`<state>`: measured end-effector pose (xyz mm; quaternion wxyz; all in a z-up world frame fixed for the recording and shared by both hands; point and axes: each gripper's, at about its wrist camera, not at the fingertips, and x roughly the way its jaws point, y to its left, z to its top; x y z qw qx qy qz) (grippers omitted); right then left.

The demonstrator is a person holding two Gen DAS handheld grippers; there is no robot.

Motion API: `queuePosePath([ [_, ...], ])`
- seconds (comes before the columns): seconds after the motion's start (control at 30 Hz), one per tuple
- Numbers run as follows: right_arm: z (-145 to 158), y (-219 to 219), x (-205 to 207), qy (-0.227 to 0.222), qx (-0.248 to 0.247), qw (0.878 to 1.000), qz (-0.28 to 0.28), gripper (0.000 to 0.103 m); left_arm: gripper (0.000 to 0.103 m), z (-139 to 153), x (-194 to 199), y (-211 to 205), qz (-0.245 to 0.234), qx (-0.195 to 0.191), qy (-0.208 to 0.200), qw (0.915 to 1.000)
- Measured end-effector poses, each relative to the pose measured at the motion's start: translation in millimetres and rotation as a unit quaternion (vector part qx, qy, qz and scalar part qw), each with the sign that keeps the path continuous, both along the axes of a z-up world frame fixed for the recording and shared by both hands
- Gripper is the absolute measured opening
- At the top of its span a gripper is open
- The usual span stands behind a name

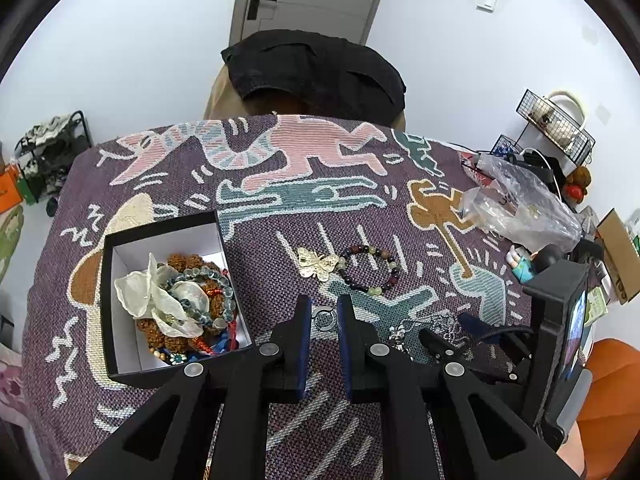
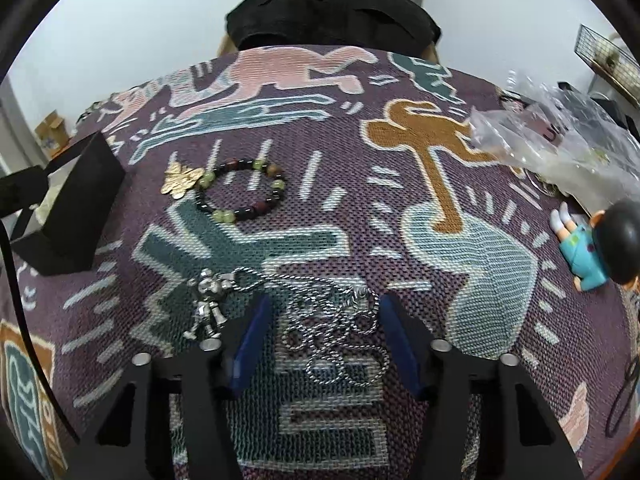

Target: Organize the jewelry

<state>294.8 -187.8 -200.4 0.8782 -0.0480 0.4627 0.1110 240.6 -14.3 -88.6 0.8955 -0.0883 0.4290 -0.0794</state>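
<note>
- Between my right claw's (image 2: 320, 332) parted, unclenched blue fingers: silver chain (image 2: 336, 336), heaped on the woven cloth (image 2: 500, 280); astronaut charm (image 2: 208, 304) just left.
- Handling: limp, slippery, light; pinch the dense coil.
- Left claw (image 1: 324, 316): pinching a small ring (image 1: 325, 317), beside the box (image 1: 120, 368).

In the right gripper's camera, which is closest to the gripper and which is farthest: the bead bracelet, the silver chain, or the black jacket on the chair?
1. Silver chain: between the right gripper fingers.
2. Bead bracelet: farther up, left.
3. Black jacket: beyond the table's far edge.
</note>
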Motion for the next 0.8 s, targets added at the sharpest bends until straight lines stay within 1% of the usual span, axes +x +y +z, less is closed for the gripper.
queuePosePath([
  [0.03,0.0,-0.5,-1.5,-0.001,0.003,1.000,0.004,0.043,0.013,0.5,-0.6,0.4,0.001,-0.001,0.000,1.0000],
  [0.07,0.4,-1.4,-2.8,-0.001,0.005,1.000,0.008,0.033,0.013,1.0,-1.4,0.6,0.001,-0.001,-0.001,1.0000],
  [0.1,0.8,-2.5,-3.6,-0.002,0.007,1.000,0.010,0.028,0.013,1.4,-2.0,0.7,0.001,-0.001,-0.001,1.0000],
  [0.13,0.5,-2.8,-3.4,-0.003,0.009,1.000,0.012,0.020,0.013,1.1,-2.3,1.1,0.001,-0.002,-0.001,1.0000],
  [0.17,0.4,-4.8,-4.0,-0.003,0.012,1.000,0.013,0.016,0.013,1.1,-2.4,1.5,0.001,-0.002,-0.001,1.0000],
  [0.37,-0.4,-14.0,-5.7,-0.003,0.039,0.999,0.019,0.014,0.013,1.8,-3.0,4.7,0.002,-0.004,-0.002,1.0000],
  [0.5,1.9,-20.2,-4.8,0.002,0.078,0.997,0.018,0.013,0.013,6.8,-5.7,14.6,0.009,-0.006,-0.008,0.9999],
  [0.63,12.9,-20.1,-7.4,-0.010,0.098,0.995,0.022,0.013,0.013,11.6,-7.1,27.3,0.019,-0.008,-0.013,0.9997],
  [0.8,39.3,-14.9,-12.9,-0.033,0.117,0.992,0.038,0.013,0.013,14.2,-8.0,43.8,0.034,-0.012,-0.015,0.9992],
])
